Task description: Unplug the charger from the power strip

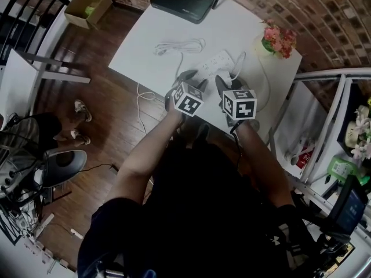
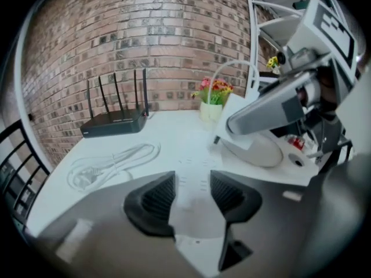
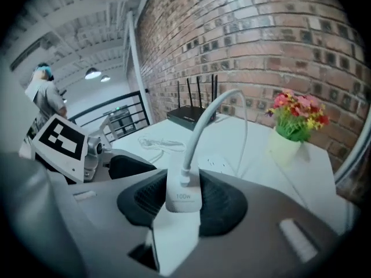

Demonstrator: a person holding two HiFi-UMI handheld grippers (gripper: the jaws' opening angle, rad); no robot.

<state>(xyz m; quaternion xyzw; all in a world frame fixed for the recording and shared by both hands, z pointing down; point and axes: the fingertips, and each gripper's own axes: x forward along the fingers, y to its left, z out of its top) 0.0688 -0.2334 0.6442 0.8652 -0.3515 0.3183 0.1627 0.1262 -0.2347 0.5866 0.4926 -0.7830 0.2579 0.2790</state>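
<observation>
item: charger, white block marked "100w", clamped upright between the ribbed black pads of the right gripper, which is closed on its two flat sides; its white cable leaves the top, arches high and drops toward the table

position: held above the white table; in the left gripper view the block hangs clear of the power strip, which lies flat near the table's near edge, just ahead of both grippers

left gripper: angled downward, jaws closed onto the near end of the power strip, one pad against each long side, socket holes visible on the strip just beyond the pads

pose: both forearms reach forward from the person's body and converge over the near edge of the table; left forearm bare, coming in at a slant from the lower left; right forearm nearly straight; the two marker cubes sit side by side, close but apart; the right gripper sits higher than the left and tilts down toward the strip

surroundings on the table: coiled white cord beyond the strip to the left; black router with upright antennas at the far edge; pot of pink and red flowers at the far right corner, against a brick wall
</observation>
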